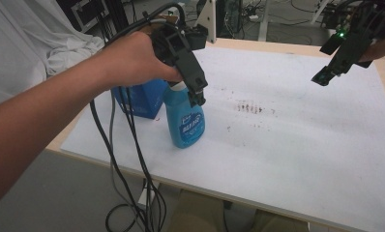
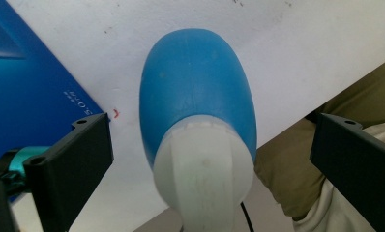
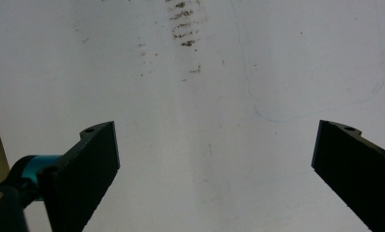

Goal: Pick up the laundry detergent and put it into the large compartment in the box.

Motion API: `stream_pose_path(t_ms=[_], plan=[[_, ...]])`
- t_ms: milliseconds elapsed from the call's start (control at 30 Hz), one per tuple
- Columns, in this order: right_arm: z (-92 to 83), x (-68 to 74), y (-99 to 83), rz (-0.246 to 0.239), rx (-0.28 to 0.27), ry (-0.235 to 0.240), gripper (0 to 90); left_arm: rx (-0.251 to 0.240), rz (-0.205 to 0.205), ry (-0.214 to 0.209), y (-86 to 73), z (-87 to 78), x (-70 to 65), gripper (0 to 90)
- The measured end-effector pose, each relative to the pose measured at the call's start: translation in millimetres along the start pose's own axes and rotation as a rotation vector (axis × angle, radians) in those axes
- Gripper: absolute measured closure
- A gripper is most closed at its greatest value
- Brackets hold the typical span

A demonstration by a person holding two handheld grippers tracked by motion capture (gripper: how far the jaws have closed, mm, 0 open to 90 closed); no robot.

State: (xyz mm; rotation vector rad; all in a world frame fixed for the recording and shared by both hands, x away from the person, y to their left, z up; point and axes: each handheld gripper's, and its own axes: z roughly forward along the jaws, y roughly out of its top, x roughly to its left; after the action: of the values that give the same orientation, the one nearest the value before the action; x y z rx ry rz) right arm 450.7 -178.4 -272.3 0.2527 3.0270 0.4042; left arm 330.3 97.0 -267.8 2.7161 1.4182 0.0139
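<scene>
A blue spray bottle with a white spray head stands upright on the white sheet. My left gripper hangs over it, pointing down. In the left gripper view my left gripper is open, its jaws standing wide on either side of the bottle without touching it. A patch of brown stain marks lies on the sheet to the right of the bottle. My right gripper hovers high at the far right, open, with the stain ahead of it and nothing between its jaws.
A dark blue box stands just left of and behind the bottle, close to my left jaw. Black cables trail off the table's left front edge. The person's trousers lie below the near edge. White cloth is piled at the far left.
</scene>
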Motion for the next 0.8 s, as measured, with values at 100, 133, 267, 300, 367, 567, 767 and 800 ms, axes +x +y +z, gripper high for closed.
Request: stream_pose_path(t_ms=[100, 133, 267, 300, 367, 567, 767, 800], plan=[[0.3, -0.3, -0.3, -0.001, 0.000, 0.000, 2.1, 0.003, 0.003, 0.003, 0.2, 5.1, -0.6, 1.7], [0.4, -0.4, -0.4, -0.001, 0.000, 0.000, 2.1, 0.005, 0.003, 0.004, 0.3, 6.7, -0.7, 1.7], [1.2, -0.7, -1.1, 0.000, 0.003, 0.003, 2.1, 0.009, -0.001, 0.001, 0.1, 12.4, -0.6, 1.7], [1.4, -0.8, -1.3, 0.000, 0.003, 0.003, 2.1, 0.011, 0.000, 0.000, 0.0, 13.8, -0.3, 1.7], [1.8, -1.0, -1.5, -0.001, 0.003, 0.004, 2.1, 0.015, -0.002, -0.003, -0.1, 16.5, 0.0, 1.7], [2.5, -1.2, -1.6, -0.002, 0.001, 0.004, 2.1, 0.021, -0.002, -0.006, 0.5, 19.3, 0.6, 3.0], [2.8, -0.6, -0.6, -0.002, 0.003, 0.005, 2.1, 0.017, -0.001, -0.009, 0.0, 19.6, 1.4, 12.0], [3.0, -1.1, -0.5, -0.010, 0.001, 0.005, 2.1, 0.017, -0.003, -0.006, 0.0, 19.6, 1.8, 12.0]])
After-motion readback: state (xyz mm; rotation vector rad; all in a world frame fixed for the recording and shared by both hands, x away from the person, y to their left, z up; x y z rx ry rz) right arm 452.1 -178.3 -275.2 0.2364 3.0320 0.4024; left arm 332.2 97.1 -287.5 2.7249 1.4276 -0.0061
